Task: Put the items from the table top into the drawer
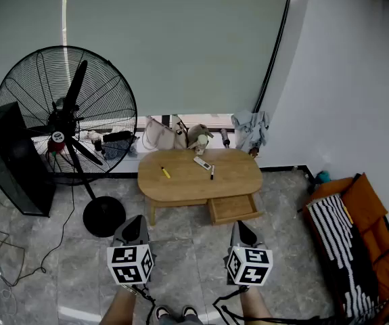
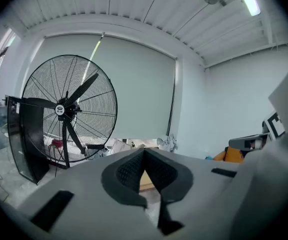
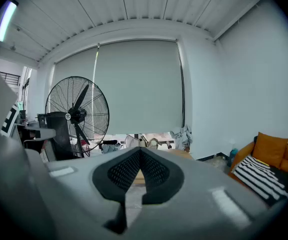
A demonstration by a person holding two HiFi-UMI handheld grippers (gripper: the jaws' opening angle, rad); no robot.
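A low oval wooden table [image 1: 238, 173] stands ahead of me on the tiled floor. On its top lie a yellow marker [image 1: 165, 172], a white remote [image 1: 201, 162] and a black pen [image 1: 212, 172]. Its drawer [image 1: 233, 208] is pulled out at the front right and looks empty. My left gripper [image 1: 137, 221] and right gripper [image 1: 241, 226] hover side by side well short of the table. In the left gripper view the left gripper [image 2: 144, 152] is shut with nothing in it. In the right gripper view the right gripper [image 3: 139, 150] is likewise shut and empty.
A large black floor fan [image 1: 65, 114] and its round base [image 1: 103, 216] stand left of the table, beside a dark panel [image 1: 15, 158]. Bags [image 1: 174, 135] and a cloth [image 1: 250, 127] line the window sill. An orange cushion and striped blanket [image 1: 350, 239] lie at the right. Cables trail at the left.
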